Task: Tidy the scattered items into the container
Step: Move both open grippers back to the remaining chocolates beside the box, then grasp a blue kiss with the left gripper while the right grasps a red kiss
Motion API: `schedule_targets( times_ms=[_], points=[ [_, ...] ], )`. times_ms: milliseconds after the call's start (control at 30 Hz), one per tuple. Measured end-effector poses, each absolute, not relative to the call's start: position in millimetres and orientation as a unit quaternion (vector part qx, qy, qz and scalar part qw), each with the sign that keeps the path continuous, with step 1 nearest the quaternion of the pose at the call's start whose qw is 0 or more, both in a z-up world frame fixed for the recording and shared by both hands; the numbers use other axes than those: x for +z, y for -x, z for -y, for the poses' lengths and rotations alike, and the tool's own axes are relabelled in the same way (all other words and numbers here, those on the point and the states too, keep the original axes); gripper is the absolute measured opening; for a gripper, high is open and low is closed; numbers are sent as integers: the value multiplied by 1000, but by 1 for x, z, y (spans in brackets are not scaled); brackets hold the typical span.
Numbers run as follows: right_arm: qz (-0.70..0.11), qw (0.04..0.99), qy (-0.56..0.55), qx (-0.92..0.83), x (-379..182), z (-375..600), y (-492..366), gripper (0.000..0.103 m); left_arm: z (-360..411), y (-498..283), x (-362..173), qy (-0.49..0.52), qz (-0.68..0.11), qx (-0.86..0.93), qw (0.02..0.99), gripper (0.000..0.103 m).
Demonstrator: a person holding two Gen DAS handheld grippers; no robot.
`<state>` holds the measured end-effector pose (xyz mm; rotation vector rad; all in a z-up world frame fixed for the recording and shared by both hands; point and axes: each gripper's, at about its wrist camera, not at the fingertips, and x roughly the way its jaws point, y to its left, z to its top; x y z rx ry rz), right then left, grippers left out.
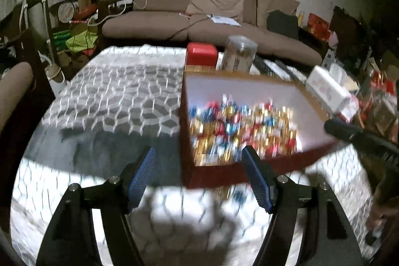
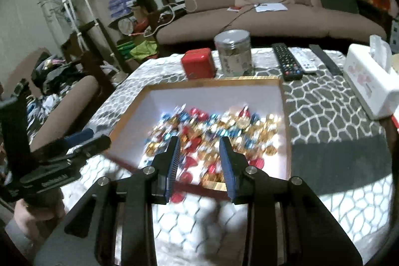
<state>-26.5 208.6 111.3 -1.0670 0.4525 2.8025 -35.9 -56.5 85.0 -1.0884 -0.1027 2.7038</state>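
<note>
The box (image 2: 284,101) with shiny wrapped candies (image 2: 212,131) lies in the middle of the surface (image 2: 336,111). Behind it, toward the far edge, stand a red tin (image 2: 198,62) and a jar (image 2: 233,52); remotes (image 2: 286,61) and a tissue box (image 2: 371,81) are at its right. The left gripper (image 1: 199,166) has wide, empty fingers; the right gripper (image 2: 200,158) has narrow, empty fingers over the box's near edge.

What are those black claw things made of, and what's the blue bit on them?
Each is a hand-held tool. The left gripper and right gripper both have two black angular arms joined by round silver bolts. Each arm ends in a flat finger faced with a ribbed blue pad. From the right view, the left tool's black body carries small white lettering, too blurred to read.
</note>
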Motion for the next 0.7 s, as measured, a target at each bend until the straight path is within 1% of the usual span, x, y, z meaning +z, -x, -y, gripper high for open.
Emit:
schedule_targets(
  times_ms=[167,233,433,633,700],
  points=[
    [-142,42,363,920,90,-181,4,31,54,20,46,409,28,905,114,72],
    [-132,37,377,916,77,-171,5,31,54,17,39,415,33,901,121,72],
    [-125,29,413,902,36,-154,29,31,56,15,39,407,36,903,133,72],
    [-151,28,428,891,13,-160,46,31,64,20,25,419,61,895,140,72],
    [-148,30,432,889,7,-158,50,31,63,23,22,422,68,893,143,72]
  ],
)
